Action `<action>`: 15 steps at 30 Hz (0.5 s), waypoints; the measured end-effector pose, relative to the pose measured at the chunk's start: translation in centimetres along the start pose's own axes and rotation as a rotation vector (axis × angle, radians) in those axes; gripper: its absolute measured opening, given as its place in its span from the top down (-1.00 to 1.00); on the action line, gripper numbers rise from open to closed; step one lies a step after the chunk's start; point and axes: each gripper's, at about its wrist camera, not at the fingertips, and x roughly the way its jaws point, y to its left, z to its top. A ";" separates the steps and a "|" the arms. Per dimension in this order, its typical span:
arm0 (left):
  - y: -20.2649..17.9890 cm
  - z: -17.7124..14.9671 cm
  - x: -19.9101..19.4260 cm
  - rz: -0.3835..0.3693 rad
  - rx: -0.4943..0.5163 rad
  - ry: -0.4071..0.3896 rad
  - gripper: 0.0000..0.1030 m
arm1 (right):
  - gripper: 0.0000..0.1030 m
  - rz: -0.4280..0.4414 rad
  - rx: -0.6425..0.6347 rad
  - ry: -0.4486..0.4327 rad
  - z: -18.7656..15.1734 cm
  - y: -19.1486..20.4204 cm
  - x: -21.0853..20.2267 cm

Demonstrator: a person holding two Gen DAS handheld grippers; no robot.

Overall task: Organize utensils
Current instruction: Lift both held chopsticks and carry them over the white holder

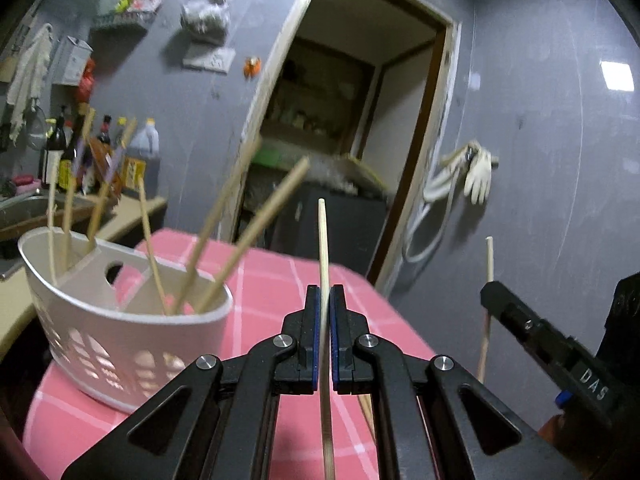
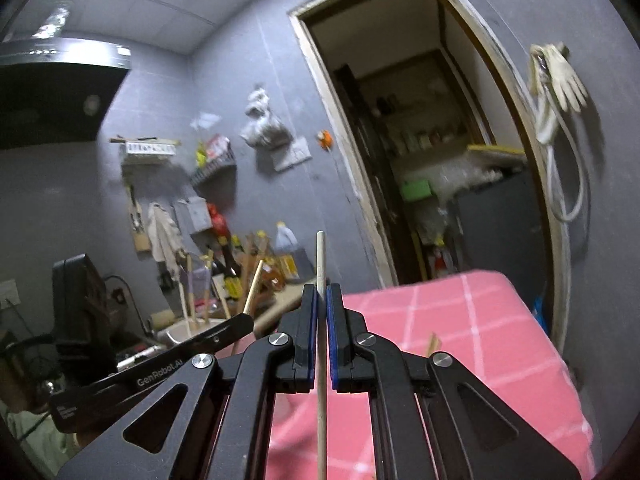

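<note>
1. I am looking along my left gripper point(image 1: 324, 292) and its jaws are clenched on a single wooden chopstick point(image 1: 323, 240), which is standing upright between the blue pads and sticking up well above the fingertips.
2. I am seeing the same in my right gripper point(image 2: 321, 294): it is clamping a second chopstick point(image 2: 320, 256), also upright, with its lower end running down past the bottom of the right wrist view.
3. In the left wrist view my right gripper point(image 1: 490, 292) is showing at the right edge with its chopstick point(image 1: 489, 256) rising above it and hanging below it.
4. The white caddy point(image 1: 120, 332) is sitting on the near left part of the pink checked table point(image 1: 280, 276), left of my left gripper. It has a divider with a handle hole and a slotted wall.
5. Several chopsticks point(image 1: 240, 236) are already leaning in the caddy, some in its far left compartment and some in its near one, all tilted.
6. Another wooden stick point(image 1: 366, 408) is lying on the tablecloth just behind my left gripper's right arm, partly hidden.
7. Far left, bottles point(image 1: 64, 152) are crowding a counter beside a sink point(image 1: 24, 208); an open doorway point(image 1: 352, 120) is facing me, and a pale glove point(image 1: 478, 176) is hanging on the wall to its right.
</note>
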 end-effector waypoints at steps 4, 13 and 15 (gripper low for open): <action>1.1 1.8 -1.7 0.008 -0.008 -0.064 0.95 | 0.94 0.048 -0.021 -0.037 0.8 1.7 1.0; 7.1 6.9 -4.8 0.115 -0.044 -0.191 0.95 | 0.94 0.192 -0.070 -0.116 4.1 6.0 5.6; 9.1 8.4 -5.5 0.153 -0.062 -0.224 0.95 | 0.94 0.225 -0.074 -0.136 4.7 7.1 7.0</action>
